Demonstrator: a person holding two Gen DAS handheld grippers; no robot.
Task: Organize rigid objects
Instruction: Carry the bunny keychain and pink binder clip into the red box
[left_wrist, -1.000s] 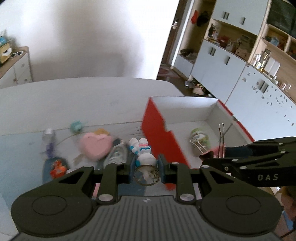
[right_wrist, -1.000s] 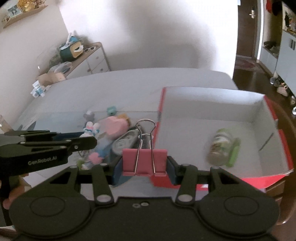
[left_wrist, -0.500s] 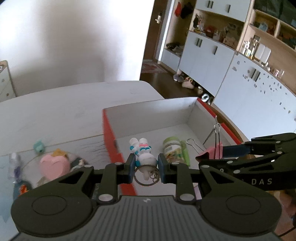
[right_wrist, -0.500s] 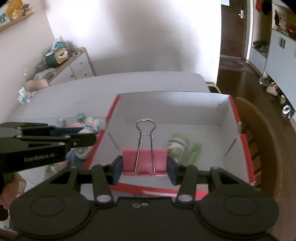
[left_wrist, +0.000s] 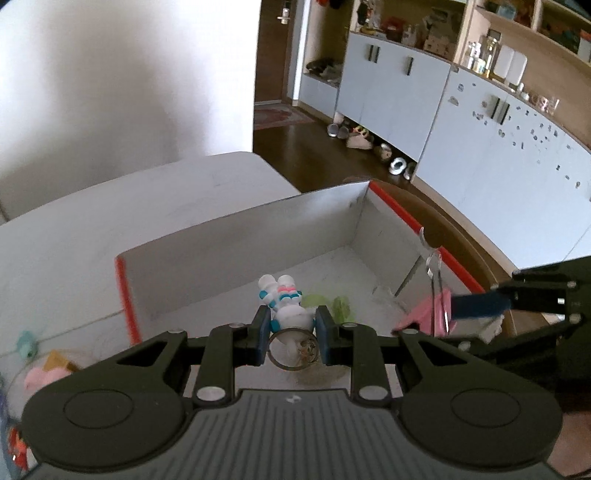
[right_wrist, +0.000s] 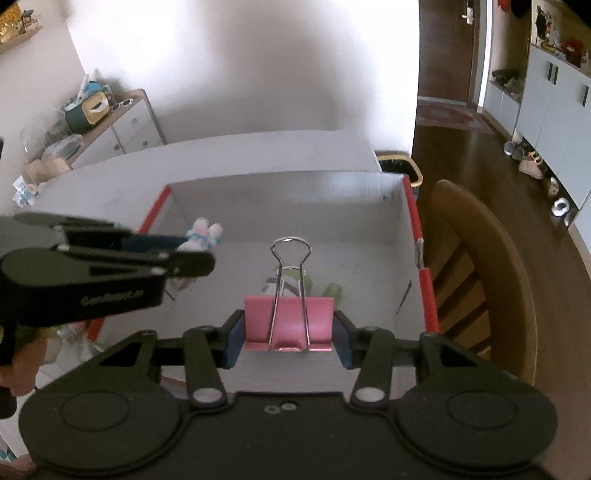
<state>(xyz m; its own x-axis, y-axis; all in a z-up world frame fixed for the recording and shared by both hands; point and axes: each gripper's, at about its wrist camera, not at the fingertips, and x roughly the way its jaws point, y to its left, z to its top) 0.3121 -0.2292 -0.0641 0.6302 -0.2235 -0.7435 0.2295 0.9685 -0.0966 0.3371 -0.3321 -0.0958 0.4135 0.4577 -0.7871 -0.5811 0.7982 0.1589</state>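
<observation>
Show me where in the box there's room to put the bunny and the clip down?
The box floor is bare along the far wall and in the right corner beside the red edge. The crowded bit is the near middle, where the green bottle lies, just past the pink binder clip and below the bunny keychain.

Soft daylight, blown-out wall, motion blur, fisheye-bent edges

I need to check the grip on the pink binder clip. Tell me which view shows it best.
The right wrist view: the pink binder clip sits face-on and sharp, clamped in the right gripper, wire handles upright. The left wrist view shows it only edge-on and blurred, at the right gripper's fingertips above the red box.
</observation>
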